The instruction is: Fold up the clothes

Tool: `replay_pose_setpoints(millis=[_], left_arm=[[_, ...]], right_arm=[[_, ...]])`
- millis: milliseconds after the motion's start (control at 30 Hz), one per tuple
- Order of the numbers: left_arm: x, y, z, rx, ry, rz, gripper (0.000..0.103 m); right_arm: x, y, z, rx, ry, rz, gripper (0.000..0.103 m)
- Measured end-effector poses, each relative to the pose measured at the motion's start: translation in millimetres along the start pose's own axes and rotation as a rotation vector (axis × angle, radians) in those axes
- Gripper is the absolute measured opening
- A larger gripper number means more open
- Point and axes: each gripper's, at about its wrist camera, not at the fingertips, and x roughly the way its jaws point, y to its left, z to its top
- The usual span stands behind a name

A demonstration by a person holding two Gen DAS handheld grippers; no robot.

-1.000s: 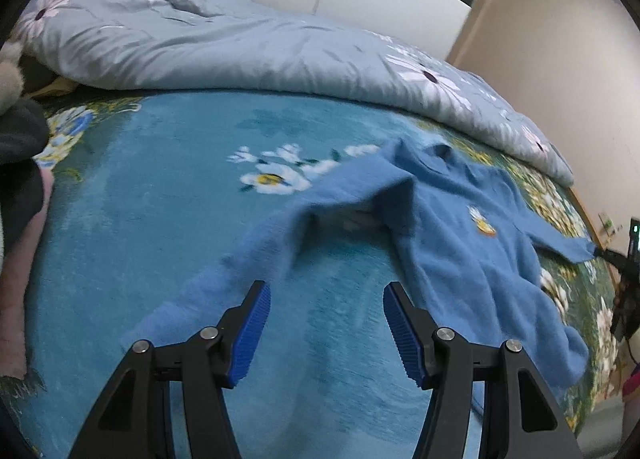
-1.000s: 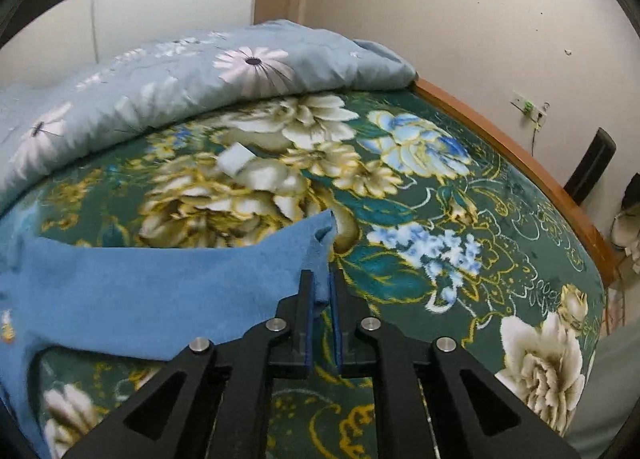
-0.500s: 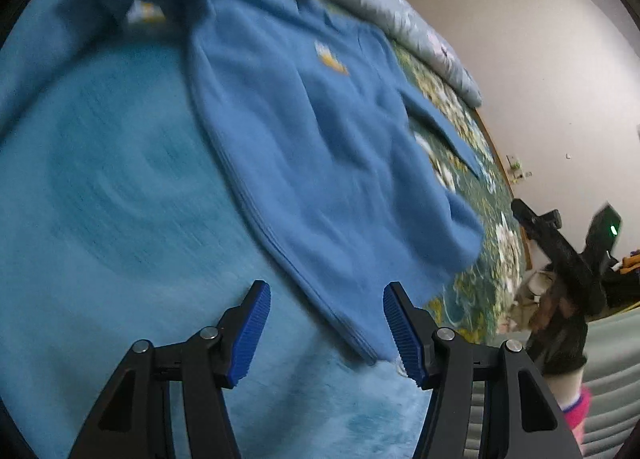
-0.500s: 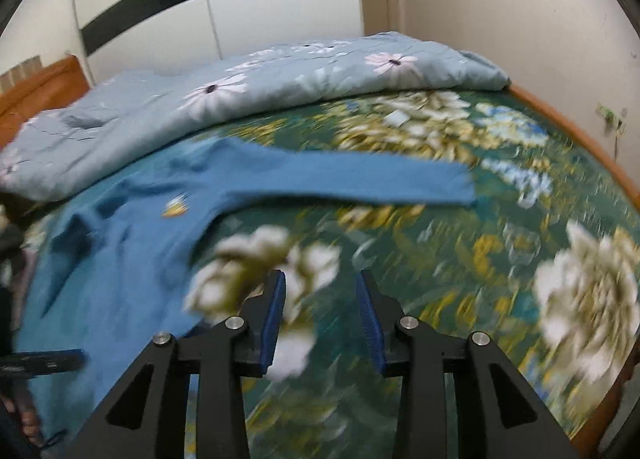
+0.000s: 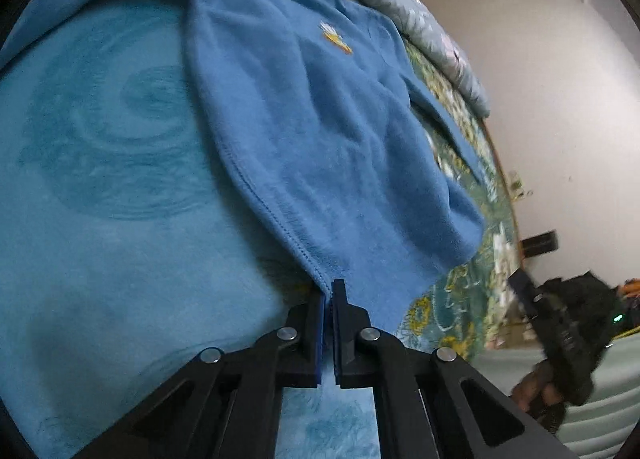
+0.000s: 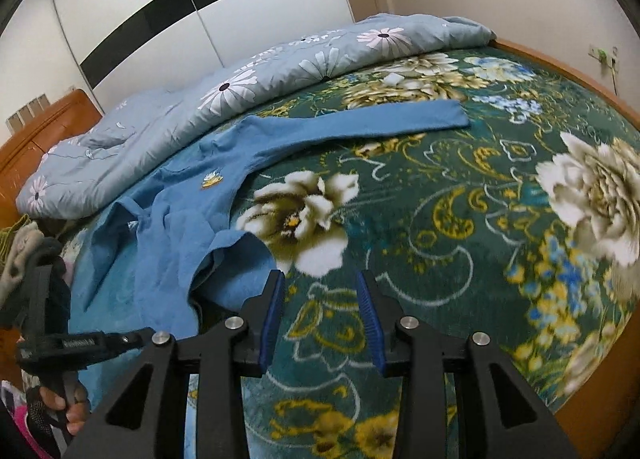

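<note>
Item: blue sweater (image 5: 320,131), flat on bed blanket (image 6: 460,219), front up w/ small badge (image 6: 211,179).
Location: left part of bed, collar twd grey duvet (image 6: 248,75).
Axis: collar-to-hem, hem nearest the tongs; one sleeve (image 6: 360,123) stretched sideways across the floral area.
Left tongs (image 5: 328,295): just closed, pinching hem corner.
Right tongs (image 6: 320,291): spread, nothing between, over bare blanket beside other hem corner.
Risks: thin edge grip may slip if pulled hard; lifting one corner only would skew the fold; right tongs could catch blanket pile instead of the hem.
</note>
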Motion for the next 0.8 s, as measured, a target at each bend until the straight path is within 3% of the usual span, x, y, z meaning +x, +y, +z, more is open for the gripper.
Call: replay_pose_setpoints(millis=[67,267,433,533,800], left_arm=[[-24,11,2,0.011,-0.035,-0.007,0.003],[-88,61,-5,0.029,-0.153,0.123,0.003],[-93,100,-10,-0.05,-0.149,0.152,0.003],[-89,103,-10,-0.052,-0.141,0.137,0.003],[-85,105,-8,-0.041,-0.119,0.08,0.003]], right_arm=[[-1,0,-6,-0.002,0.008,0.005,0.038],[14,7,-25,0.018,0.058,0.07,0.038],[29,21,-35,0.083,0.091,0.234,0.038],[37,27,-38,0.117,0.119,0.292,0.041],[63,51,-54,0.115,0.225,0.302,0.044]])
